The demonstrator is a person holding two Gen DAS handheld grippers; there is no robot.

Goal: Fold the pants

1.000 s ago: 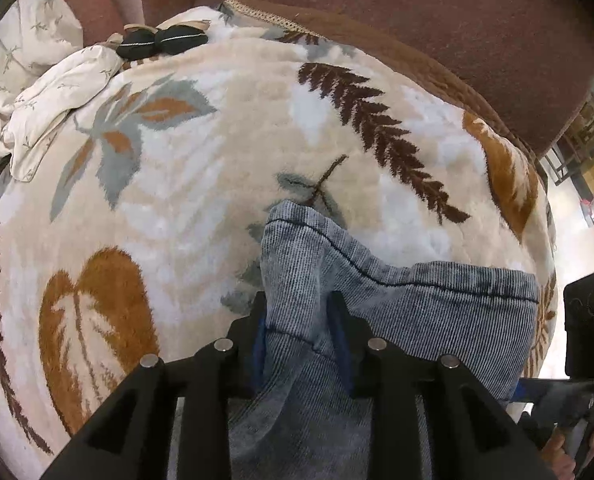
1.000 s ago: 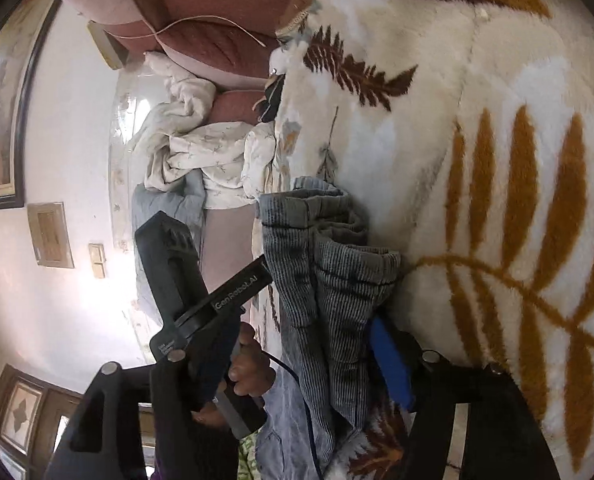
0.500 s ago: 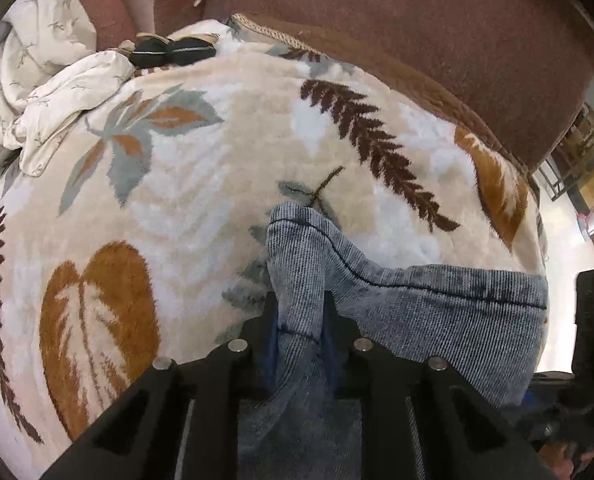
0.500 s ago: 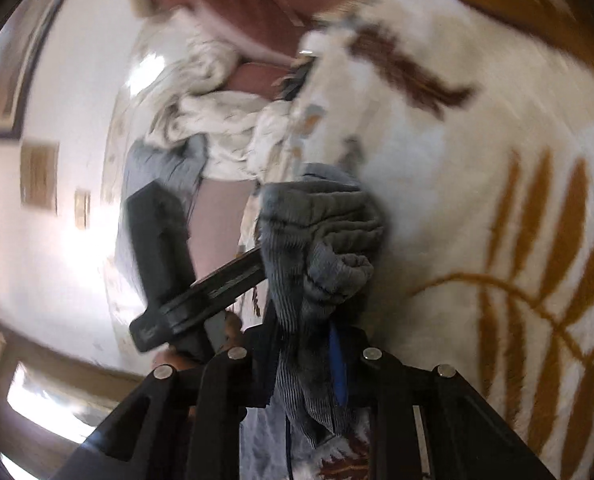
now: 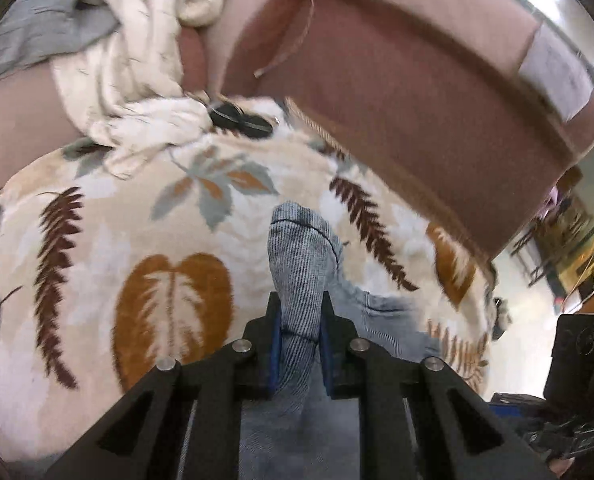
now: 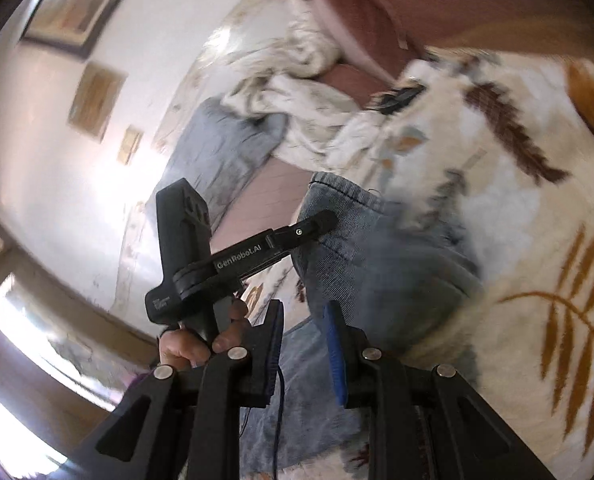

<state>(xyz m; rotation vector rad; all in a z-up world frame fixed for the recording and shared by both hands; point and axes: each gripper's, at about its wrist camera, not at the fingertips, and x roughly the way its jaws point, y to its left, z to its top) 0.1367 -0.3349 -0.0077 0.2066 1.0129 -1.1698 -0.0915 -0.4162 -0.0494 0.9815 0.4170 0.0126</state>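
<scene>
The blue denim pants lie on a cream blanket with a leaf print. My left gripper is shut on a bunched fold of the pants and holds it up off the blanket. In the right wrist view the pants lie folded over on the blanket. My right gripper is open and empty, just short of the denim. The left gripper shows there too, clamped on the denim edge.
A brown sofa back runs behind the blanket. A crumpled cream cloth and a grey cloth lie at the far left, with a small black object beside them. A wall with picture frames stands to the left.
My right gripper has let go of the pants and pulled back, jaws now apart. My left gripper has lifted its fold of denim and tilted upward.
</scene>
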